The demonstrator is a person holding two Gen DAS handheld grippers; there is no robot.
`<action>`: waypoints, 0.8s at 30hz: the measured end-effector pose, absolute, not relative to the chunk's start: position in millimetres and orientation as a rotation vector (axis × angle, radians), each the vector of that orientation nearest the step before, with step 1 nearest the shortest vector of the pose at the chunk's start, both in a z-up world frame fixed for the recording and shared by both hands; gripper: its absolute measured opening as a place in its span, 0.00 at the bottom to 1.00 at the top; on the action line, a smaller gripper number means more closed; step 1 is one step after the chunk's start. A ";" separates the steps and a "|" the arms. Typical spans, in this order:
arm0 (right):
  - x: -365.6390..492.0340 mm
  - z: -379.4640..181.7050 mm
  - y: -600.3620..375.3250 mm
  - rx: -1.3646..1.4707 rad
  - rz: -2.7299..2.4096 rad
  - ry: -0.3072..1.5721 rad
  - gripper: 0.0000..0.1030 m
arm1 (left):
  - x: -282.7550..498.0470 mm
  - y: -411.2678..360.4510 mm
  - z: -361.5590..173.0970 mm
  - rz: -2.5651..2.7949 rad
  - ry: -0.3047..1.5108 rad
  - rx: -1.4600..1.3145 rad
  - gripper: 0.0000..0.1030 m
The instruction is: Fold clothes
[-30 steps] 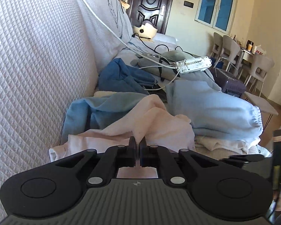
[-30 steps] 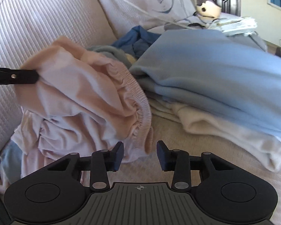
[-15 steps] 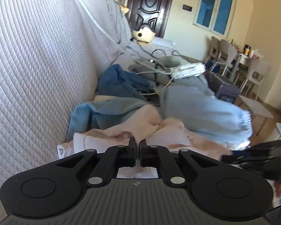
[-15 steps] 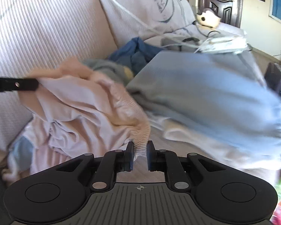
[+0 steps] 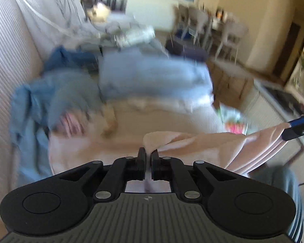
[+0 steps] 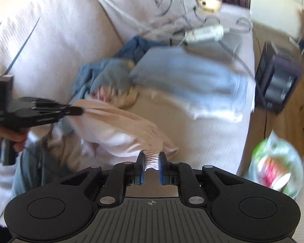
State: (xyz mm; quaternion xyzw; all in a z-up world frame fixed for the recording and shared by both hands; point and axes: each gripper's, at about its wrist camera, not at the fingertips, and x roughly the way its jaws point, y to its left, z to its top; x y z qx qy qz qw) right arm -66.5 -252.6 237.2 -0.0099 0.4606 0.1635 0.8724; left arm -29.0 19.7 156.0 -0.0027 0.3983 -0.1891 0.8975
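1. currently the left hand-held gripper (image 5: pixel 148 155) was clenched on one edge of the pale pink garment (image 5: pixel 202 141), fabric pinched between its nearly closed jaws.
2. right hand-held gripper (image 6: pixel 151 160) was grasping the garment's ribbed elastic band, bunched between its blue-lined pads (image 6: pixel 140 168).
3. pink garment hung stretched in the air between the two grippers, above the sofa seat (image 6: pixel 202 125), sagging in the middle.
4. in the right wrist view the left tool showed at the left edge, a person's hand (image 6: pixel 4 136) wrapped round its handle.
5. in the left wrist view the right tool's tip (image 5: pixel 293 125) was at the far right edge, touching the garment's other end.
6. folded light blue garment (image 6: pixel 184 75) lay on a cream one further along the seat, well apart from the held piece.
7. crumpled blue clothes (image 5: pixel 40 93) were piled against the sofa back (image 5: pixel 8 56).
8. white power strip (image 6: pixel 204 32) with cables sat beyond the pile.
9. dark box (image 6: pixel 277 79) stood on the floor beside the sofa; both views were motion-blurred.
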 end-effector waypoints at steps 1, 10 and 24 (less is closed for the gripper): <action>-67.5 228.6 -250.4 -0.017 0.342 0.978 0.13 | -30.2 16.4 147.8 -0.391 0.854 0.011 0.03; -62.5 207.9 -252.3 0.034 0.364 1.102 0.30 | -48.0 37.5 111.2 -0.346 1.015 0.007 0.09; 20.6 180.9 -276.5 0.097 0.379 1.065 0.38 | 30.7 135.5 122.5 -0.087 0.934 -0.396 0.48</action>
